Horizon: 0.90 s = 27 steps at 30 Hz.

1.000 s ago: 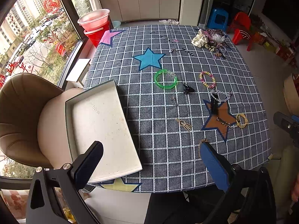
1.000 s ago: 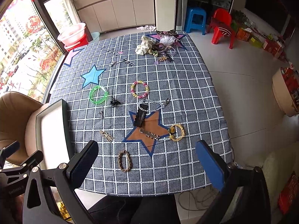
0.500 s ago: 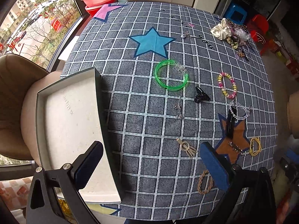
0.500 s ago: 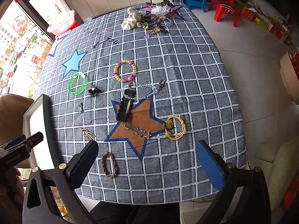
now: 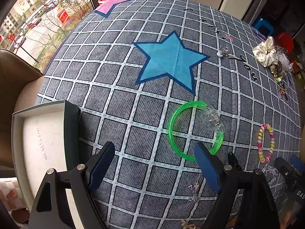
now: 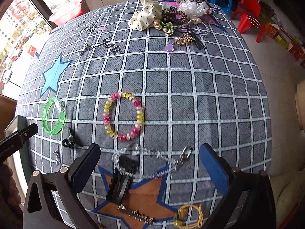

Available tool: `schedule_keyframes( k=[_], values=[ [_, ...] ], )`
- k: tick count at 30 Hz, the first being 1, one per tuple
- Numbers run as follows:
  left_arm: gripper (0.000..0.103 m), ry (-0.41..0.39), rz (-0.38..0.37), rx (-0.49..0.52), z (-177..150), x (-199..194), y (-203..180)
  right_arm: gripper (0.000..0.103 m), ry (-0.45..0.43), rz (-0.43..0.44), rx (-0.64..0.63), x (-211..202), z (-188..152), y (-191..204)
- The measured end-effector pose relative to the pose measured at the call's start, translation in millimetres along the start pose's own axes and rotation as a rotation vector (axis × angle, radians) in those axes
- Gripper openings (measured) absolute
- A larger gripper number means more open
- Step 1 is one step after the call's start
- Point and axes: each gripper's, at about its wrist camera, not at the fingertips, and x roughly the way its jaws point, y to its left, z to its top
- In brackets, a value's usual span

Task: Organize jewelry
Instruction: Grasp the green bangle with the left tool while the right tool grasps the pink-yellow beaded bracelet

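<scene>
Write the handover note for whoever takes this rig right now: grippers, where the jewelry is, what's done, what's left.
Left gripper: open, holds nothing, low over the cloth beside the green bangle.
Right gripper: open, holds nothing, over the clear chain and black clip.
White tray at the table's left edge: nothing visible in it.
Beaded bracelet, yellow cord and the far pile with the scrunchie all lie on the cloth.
Done: nothing. Left: everything.

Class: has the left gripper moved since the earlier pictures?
Yes. The left gripper has moved forward over the table, towards the blue star; its open fingers now reach the green bangle.
</scene>
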Motion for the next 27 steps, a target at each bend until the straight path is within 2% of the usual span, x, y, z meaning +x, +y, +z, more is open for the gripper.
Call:
schedule_keyframes(
  k=[2, 3, 8, 11, 12, 13, 14, 15, 16, 17, 18, 22, 27],
  values=[
    [0.085, 0.001, 0.007, -0.002, 3.8, 8.9, -0.1, 0.102, 0.003, -0.006, -0.011, 11.8, 8.0, 0.1],
    [0.082, 0.005, 0.008, 0.001, 5.8, 12.9, -0.6, 0.097, 0.003, -0.006, -0.018, 16.4, 11.1, 0.5],
    [0.081, -0.001, 0.004, 0.002, 12.7, 22.8, -4.7, 0.083, -0.003, -0.046, -0.093, 32.8, 19.8, 9.5],
    [0.069, -0.018, -0.007, 0.019, 17.5, 22.5, -13.5, 0.078, -0.027, -0.050, -0.144, 32.2, 20.0, 18.5],
    [0.061, -0.021, -0.012, 0.032, 19.0, 21.9, -19.7, 0.075, -0.033, -0.049, -0.152, 31.6, 19.2, 21.1],
    [0.045, -0.026, -0.016, 0.046, 19.4, 20.3, -25.6, 0.070, -0.036, -0.045, -0.158, 30.4, 17.7, 23.6],
    [0.025, -0.031, -0.020, 0.062, 19.9, 19.2, -30.0, 0.068, -0.039, -0.040, -0.163, 28.7, 15.4, 25.8],
    [0.016, -0.028, -0.023, 0.078, 19.3, 19.1, -35.7, 0.061, -0.044, -0.036, -0.170, 27.7, 13.7, 30.1],
    [0.014, -0.027, -0.026, 0.086, 19.8, 18.8, -40.0, 0.045, -0.050, -0.033, -0.178, 25.9, 12.1, 33.6],
    [0.014, -0.026, -0.040, 0.087, 20.4, 18.4, -41.6, 0.033, -0.055, -0.026, -0.181, 24.3, 9.6, 38.5],
    [0.014, -0.026, -0.051, 0.085, 20.7, 17.6, -45.6, 0.009, -0.049, -0.022, -0.178, 23.4, 8.8, 41.7],
    [0.014, -0.043, -0.071, 0.080, 10.2, 0.3, -49.1, 0.009, -0.048, 0.026, -0.121, 16.4, 9.6, 39.3],
    [0.014, -0.069, -0.087, 0.080, -8.2, -36.1, -36.7, 0.009, -0.070, 0.059, -0.143, -2.9, 13.9, 30.1]
  ],
)
